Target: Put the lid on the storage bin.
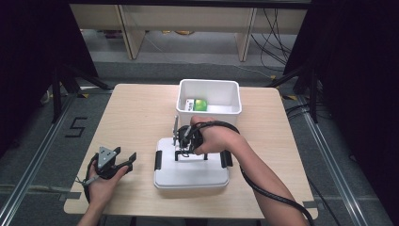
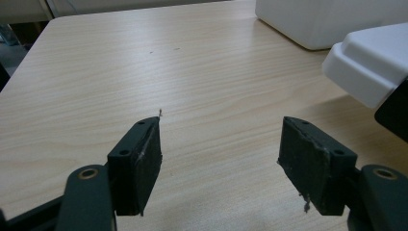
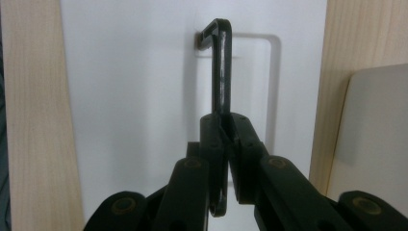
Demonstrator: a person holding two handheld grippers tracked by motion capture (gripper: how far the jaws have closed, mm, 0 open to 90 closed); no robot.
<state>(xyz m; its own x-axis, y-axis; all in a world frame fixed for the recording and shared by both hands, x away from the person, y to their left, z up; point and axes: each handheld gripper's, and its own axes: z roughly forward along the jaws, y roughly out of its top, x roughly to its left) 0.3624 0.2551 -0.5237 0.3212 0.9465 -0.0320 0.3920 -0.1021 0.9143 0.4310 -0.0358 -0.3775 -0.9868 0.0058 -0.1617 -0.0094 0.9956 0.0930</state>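
At the left of the high view the left tool (image 1: 123,159) is held low over the counter (image 1: 136,117), well apart from everything else; its jaws are seen spread wide in the left gripper view, with nothing between them and only bare wood beneath. To its right, near the front edge of the counter, a white lid (image 1: 190,174) lies flat, with a black clip on each short side and a thin black handle (image 1: 190,153) standing up from its middle. The right tool (image 3: 226,144) is brought down from above onto this handle, and in the right gripper view its jaws are seen pressed together on the upright bar of the handle (image 3: 221,72), low on the bar and close to the lid's surface. The lid is judged to be light, rigid moulded plastic, smooth and somewhat slippery on its broad face, so the handle is taken to be the sensible place to hold it; the bar itself is narrow and hard, and some twisting in the grip could be expected if the lid is lifted off centre. Further right and behind the lid, the open white box (image 1: 209,84) stands near the far edge of the counter, with a green packet (image 1: 197,104) lying inside it.
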